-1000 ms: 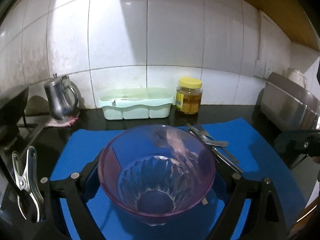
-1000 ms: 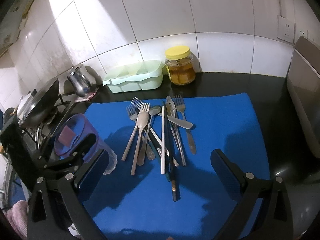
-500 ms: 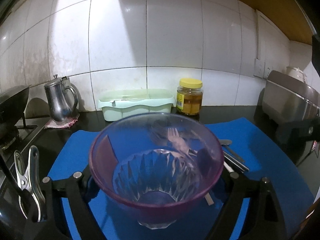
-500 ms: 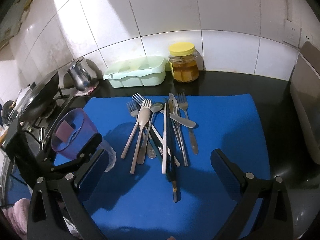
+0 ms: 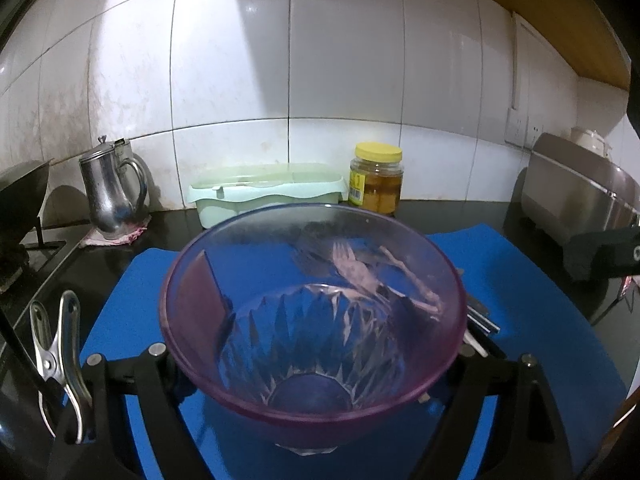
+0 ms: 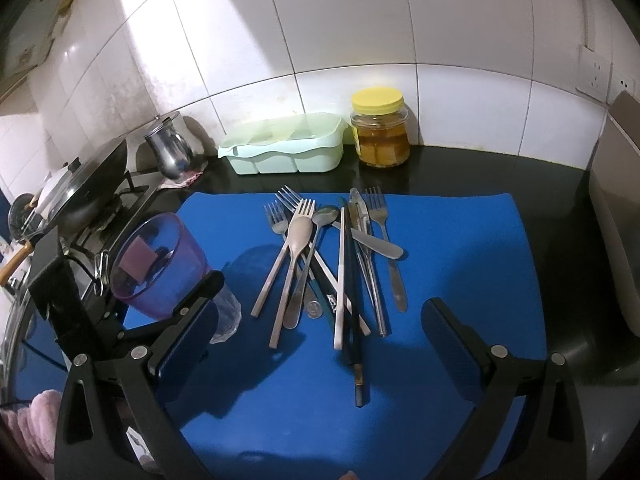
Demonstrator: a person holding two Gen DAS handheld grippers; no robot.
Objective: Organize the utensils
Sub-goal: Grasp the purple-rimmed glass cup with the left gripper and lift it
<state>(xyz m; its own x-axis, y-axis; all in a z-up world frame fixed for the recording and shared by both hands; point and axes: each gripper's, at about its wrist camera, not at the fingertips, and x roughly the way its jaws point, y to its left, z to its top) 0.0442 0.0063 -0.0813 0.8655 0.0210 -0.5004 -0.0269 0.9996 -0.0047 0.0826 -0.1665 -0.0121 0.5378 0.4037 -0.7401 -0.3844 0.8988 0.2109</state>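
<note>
The left gripper [image 5: 316,364] has the purple cup [image 5: 312,320] between its fingers [image 5: 156,364]; they have just been closing in and now press its lower walls from both sides. In the right wrist view the cup [image 6: 156,260] hangs tilted above the left edge of the blue mat [image 6: 460,248], its clear base clear of the cloth. The right gripper [image 6: 320,328] hovers with fingers [image 6: 448,332] spread wide and nothing in them. Just beyond and between them lies the utensil pile [image 6: 332,256], forks, spoons, knife and chopsticks jumbled mid-mat. At the far wall of the counter [image 6: 480,172] stand a pale green tray [image 6: 288,148] and, right beside it, a yellow-lidded jar [image 6: 380,132].
</note>
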